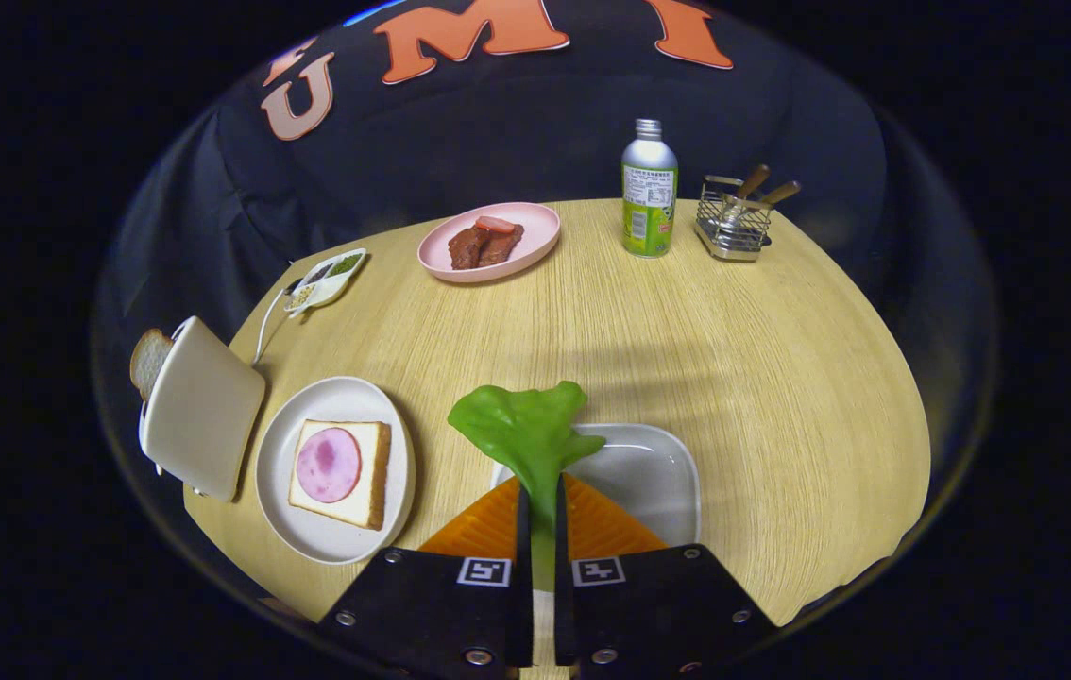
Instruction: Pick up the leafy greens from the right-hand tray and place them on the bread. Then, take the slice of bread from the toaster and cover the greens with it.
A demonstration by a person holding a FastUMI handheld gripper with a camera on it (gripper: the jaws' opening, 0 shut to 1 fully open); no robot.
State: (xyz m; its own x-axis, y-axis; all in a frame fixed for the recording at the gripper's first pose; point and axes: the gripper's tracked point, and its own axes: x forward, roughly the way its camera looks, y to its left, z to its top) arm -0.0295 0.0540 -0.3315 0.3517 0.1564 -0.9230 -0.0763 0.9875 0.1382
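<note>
My gripper [540, 505] is shut on the stem of the leafy greens [524, 430], a bright green leaf that fans out ahead of the fingers, lifted above the white tray [663, 472]. To the left lies a round white plate [332, 529] with a slice of bread [375, 472] topped by a pink round of ham [329, 464]. Further left stands the white toaster [200, 416], with a second slice of bread [148, 359] poking out of its far side.
Beyond the fingers on the wooden table [687, 331] stand a pink plate of meat [490, 241], a green and silver bottle [649, 189] and a wire basket with utensils [736, 219]. A small divided dish [326, 280] sits behind the toaster, next to its cord.
</note>
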